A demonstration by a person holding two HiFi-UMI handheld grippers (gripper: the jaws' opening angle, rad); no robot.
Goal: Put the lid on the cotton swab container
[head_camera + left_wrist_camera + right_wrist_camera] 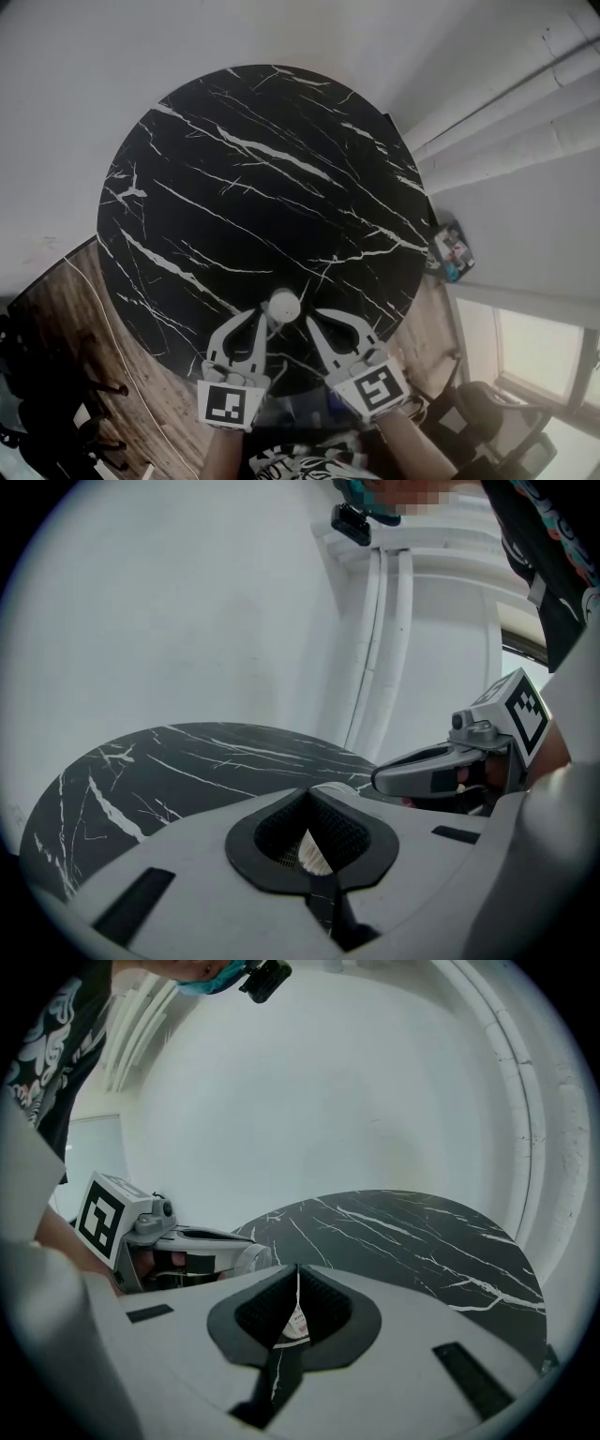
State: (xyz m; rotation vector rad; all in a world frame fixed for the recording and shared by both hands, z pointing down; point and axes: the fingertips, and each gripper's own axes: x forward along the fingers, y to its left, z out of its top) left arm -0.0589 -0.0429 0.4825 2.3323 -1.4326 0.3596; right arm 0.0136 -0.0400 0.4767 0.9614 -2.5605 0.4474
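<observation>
The cotton swab container (283,304) stood upright near the lower edge of the round black marble table (187,187). Its long axis was vertical and its round white top faced straight up at the head camera. Most of its body was hidden behind that top and the tips on either side of it.

The left tongs (265,317) and right tongs (311,317) pointed in at it from the lower centre of the frame. Their tips were just beside its left and right sides; whether they touched it I could not tell.

The left tongs were closed, tips meeting, leaving only the oval hollow between the dark pads (352,836). A white ribbed patch showed through that hollow. The right tongs were drawn almost fully together, with a hairline slit at the tips. A white bit with red print showed in their hollow. From above both hollows looked dark, so neither pair was closed round the container.

White veins ran across the table, which stood against a white wall. White pipes (506,103) crossed the upper right, wood floor (84,309) lay at lower left and a window (530,352) at lower right.

Only the gripper views showed the person's patterned black shirt (553,564) and the head-mounted camera (352,522). Only the head view showed the floor and window.
</observation>
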